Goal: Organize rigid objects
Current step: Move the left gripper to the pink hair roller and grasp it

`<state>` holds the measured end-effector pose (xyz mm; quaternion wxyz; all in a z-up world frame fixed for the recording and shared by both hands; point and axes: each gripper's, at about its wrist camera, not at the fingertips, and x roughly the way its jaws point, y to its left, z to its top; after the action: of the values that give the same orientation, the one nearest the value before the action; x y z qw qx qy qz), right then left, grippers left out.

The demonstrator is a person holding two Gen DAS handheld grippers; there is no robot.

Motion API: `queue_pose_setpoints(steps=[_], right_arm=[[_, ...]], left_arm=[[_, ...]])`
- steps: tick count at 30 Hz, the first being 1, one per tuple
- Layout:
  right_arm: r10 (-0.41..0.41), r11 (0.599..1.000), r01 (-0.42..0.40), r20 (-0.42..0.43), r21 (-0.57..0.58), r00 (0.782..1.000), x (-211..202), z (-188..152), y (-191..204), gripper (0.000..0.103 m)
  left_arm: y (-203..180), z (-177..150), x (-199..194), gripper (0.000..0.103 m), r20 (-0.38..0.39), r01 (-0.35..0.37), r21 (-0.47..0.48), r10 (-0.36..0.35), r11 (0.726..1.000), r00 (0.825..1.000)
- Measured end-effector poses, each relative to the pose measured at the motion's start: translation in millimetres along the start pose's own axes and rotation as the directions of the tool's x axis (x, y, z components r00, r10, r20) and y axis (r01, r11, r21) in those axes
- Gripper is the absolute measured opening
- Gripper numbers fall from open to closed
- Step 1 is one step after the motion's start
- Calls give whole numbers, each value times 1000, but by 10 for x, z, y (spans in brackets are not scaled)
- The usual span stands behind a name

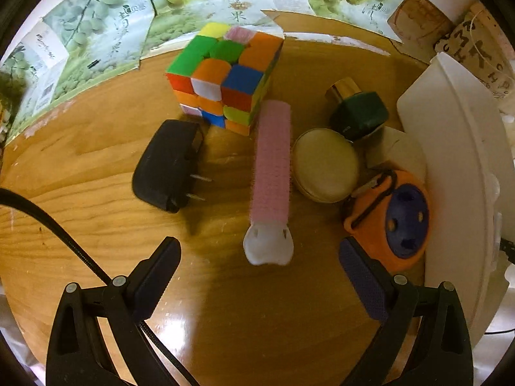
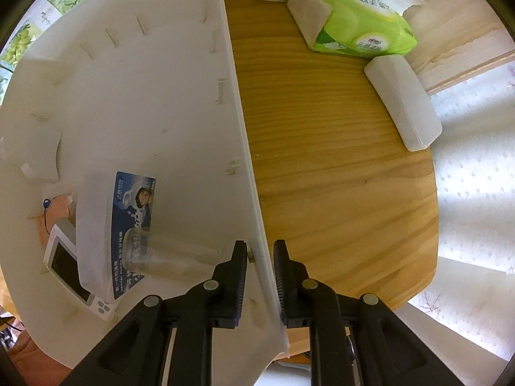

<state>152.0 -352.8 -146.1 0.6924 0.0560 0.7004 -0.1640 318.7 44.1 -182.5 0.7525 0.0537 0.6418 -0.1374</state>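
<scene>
My left claw (image 1: 260, 276) hangs wide open over the worktop (image 1: 96, 167), pointing steeply down, with nothing between its fingers. Straight ahead of it lies the pink hair roller (image 1: 272, 160), its white end (image 1: 268, 246) the nearest part to me, sitting between the two fingertips' lines but a little beyond them. The roller's long axis runs near to far, almost along the claw's own pointing line, so the fingers would close across its narrow width; I judge this to be the next pick. To its left lies the black plug adapter (image 1: 167, 165), beyond it the colour cube (image 1: 225, 80); to its right the round tin (image 1: 325, 165), the dark green bottle (image 1: 359, 114) and the orange and blue toy (image 1: 391, 222), which almost touches my right-hand finger.

The white bin (image 1: 450, 160) stands at the right edge of this cluster. My right claw (image 2: 260, 254) straddles the bin's wall (image 2: 238, 103), one finger inside, one outside; the fingers stand narrowly apart and I see a gap on each side of the wall, so it does not look clamped. Inside the bin lie a blue-printed box (image 2: 128, 225), a clear jar (image 2: 161, 254) and a small white device (image 2: 74, 273).
</scene>
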Motion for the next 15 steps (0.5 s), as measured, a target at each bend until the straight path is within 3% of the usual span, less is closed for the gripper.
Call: queue_pose_setpoints(steps=[4,15], right_arm=[[-8,1000,8,0,6,1000,-43,-2,15,18],[-26,1000,26,-5,12,1000,-45,-6,50,19]], left_arm=[[-44,37,61,90,15,-21,19,20,1000,1000],[-143,106,80,42,49,-71,52,69,996,996]])
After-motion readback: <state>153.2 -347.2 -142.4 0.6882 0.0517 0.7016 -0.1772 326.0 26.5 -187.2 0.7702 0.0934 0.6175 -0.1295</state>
